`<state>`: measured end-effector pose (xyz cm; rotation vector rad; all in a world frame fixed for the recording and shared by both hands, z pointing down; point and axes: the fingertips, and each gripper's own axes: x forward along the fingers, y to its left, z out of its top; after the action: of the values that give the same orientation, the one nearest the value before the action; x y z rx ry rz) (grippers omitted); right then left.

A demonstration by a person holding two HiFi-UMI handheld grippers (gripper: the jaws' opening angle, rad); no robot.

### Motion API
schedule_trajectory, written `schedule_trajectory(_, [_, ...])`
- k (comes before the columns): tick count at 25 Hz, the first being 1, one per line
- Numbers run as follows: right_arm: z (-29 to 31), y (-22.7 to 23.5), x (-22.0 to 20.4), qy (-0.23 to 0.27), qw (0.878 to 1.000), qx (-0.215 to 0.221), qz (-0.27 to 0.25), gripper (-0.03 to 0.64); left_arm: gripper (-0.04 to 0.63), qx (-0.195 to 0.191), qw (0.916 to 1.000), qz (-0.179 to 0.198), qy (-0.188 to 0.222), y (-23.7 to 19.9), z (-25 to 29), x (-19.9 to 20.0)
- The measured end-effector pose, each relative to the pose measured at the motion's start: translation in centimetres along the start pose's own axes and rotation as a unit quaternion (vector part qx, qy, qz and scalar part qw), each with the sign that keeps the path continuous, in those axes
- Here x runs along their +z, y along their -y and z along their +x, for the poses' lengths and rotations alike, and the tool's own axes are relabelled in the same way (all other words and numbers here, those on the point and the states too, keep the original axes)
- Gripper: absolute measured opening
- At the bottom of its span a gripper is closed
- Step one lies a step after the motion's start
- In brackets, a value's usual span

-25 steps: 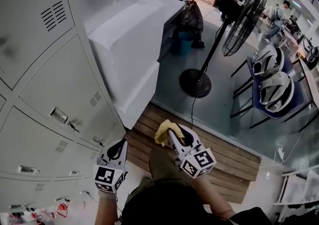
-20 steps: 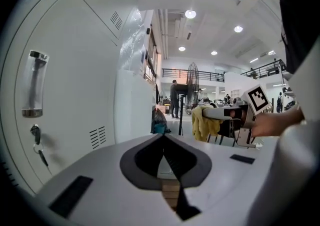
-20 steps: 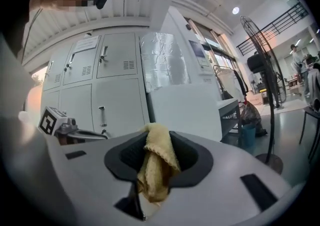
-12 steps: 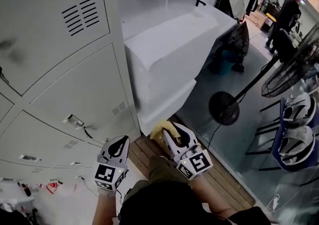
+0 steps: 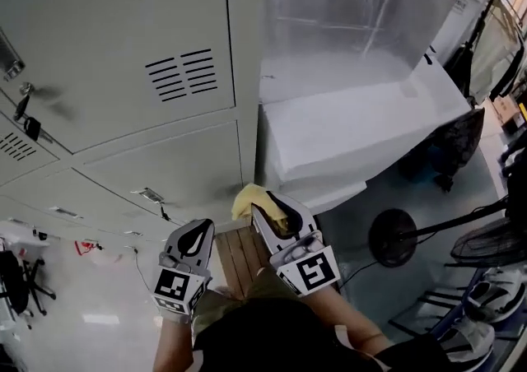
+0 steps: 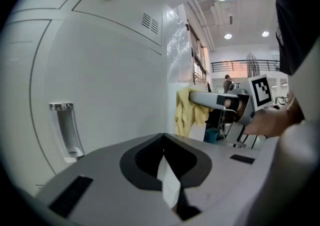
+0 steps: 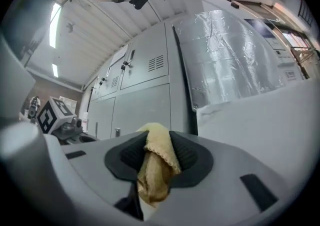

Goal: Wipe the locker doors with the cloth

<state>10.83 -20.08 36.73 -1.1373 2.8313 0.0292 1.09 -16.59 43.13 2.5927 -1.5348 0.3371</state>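
Note:
Grey locker doors [image 5: 123, 41] fill the left and top of the head view, one with a vent slot [image 5: 183, 74]. A yellow cloth [image 5: 249, 199] is pinched in my right gripper [image 5: 262, 207], which is shut on it and held just short of the lockers' lower right corner. In the right gripper view the cloth [image 7: 156, 162] bunches between the jaws, with the lockers [image 7: 142, 102] ahead. My left gripper [image 5: 196, 234] is shut and holds nothing. It points at a lower door [image 6: 100, 80] beside a recessed handle [image 6: 65, 130]. The cloth [image 6: 189, 110] hangs to its right.
A white block [image 5: 354, 132] and a plastic-wrapped rack [image 5: 346, 8] stand right of the lockers. A wooden pallet [image 5: 237, 255] lies underfoot. A standing fan's base [image 5: 394, 237] is on the floor at right. Keys [image 5: 26, 113] hang from a door at left.
The head view has swung left and up toward the lockers, so the fan and chairs have slid out to the right. Both grippers keep their places, the cloth still held.

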Motion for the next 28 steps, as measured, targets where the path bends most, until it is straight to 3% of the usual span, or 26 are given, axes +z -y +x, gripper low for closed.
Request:
schedule_trajectory(5, [2.7,-0.1,2.8,0.018,1.000,0.021,-0.014,0.114,0.009,0.049,0.9986,-0.017,0.003,-1.0,-2.5,1.5])
schedule_trajectory(10, [4.6,-0.6,5.7,0.036,0.999,0.007,-0.024,0.115,0.009,0.077,0.9967,-0.026,0.007,-2.2,-5.7,2.2])
schedule_trajectory(21, [6.5,0.1,9.8,0.071,0.994,-0.050,-0.062,0.115,0.009,0.106,0.9937,-0.033,0.016,-4.2,-11.2,1.8])
schedule_trajectory(28, [8.3,0.0,10.7,0.080,0.992,-0.062,-0.074,0.115,0.008,0.125,0.9911,-0.035,0.028,-5.6,-13.9,1.2])
